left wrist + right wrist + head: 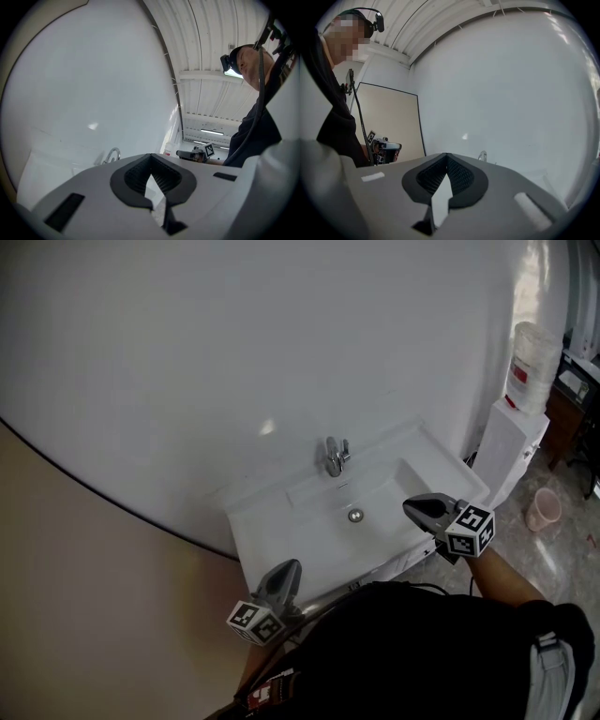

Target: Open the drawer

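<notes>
presently no drawer front shows in any view. by judgement it sits in the cabinet under the basin [262, 531], below the front edge, where the person's dark clothing blocks the view. the basin is a white unit against the wall, with a tap [335, 456] at its back and a drain [355, 516] in the bowl.

left tongs [284, 573]: just outside the basin's front left corner, tips together, nothing between them. right tongs [419, 508]: over the basin's front right edge, tips likewise together and empty. whether either touches the basin cannot be told.

handling, as judgement: a drawer of this kind is rigid and probably smooth and glossy, so a flat face gives closed tips little purchase. expect moderate weight and runners that resist at first, then run freely. take hold at a handle, or at a lip or recess along the top of the front, near its middle so the drawer does not rack. the tongs would need to go below the basin's rim, and to open if a handle is to be gripped. a hooked pull with closed tips may slip off.
</notes>
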The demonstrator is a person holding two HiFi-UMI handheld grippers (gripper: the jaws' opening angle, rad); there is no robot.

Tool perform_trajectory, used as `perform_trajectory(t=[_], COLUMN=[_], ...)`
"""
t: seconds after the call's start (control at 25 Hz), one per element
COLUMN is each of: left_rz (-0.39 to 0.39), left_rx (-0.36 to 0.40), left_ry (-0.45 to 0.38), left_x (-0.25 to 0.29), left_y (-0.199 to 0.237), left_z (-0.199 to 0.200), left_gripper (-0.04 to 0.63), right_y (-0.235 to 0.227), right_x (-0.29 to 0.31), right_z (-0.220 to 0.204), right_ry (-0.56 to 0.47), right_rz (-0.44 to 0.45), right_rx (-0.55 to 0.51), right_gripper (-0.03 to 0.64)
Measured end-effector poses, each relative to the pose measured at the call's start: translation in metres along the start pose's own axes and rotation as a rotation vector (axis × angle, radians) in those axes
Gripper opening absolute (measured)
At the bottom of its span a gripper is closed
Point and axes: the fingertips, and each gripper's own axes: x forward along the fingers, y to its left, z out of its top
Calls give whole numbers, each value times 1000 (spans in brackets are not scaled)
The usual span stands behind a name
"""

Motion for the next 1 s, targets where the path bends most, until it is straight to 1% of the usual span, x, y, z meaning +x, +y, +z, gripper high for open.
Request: perform_trajectory(t=[0.12,0.32,0.52,0.64,0.8,1.0], left_rz=[5,20,40,54,95,165], left_rx=[-19,-33,-47,-61,-60,-51], left_ry=[7,14,17,7,10,11], left_x=[-17,-33,-32,-26,-6,47], left_y=[28,64,80,88,95,98], left_z=[3,11,12,8,1,-6], left_gripper=[2,2,2,2,2,2], right_y=[11,24,21,9,-16,-71], right_x=[25,62,85,94,105,116], right_z=[1,-1,0,-2,-8,-13], right_ry=[2,30,51,56,60,70], right_rz=[-10,-6,20,33,80,147], right_rx=[18,20,6,11,16,23], right_gripper=[2,2,2,2,2,2])
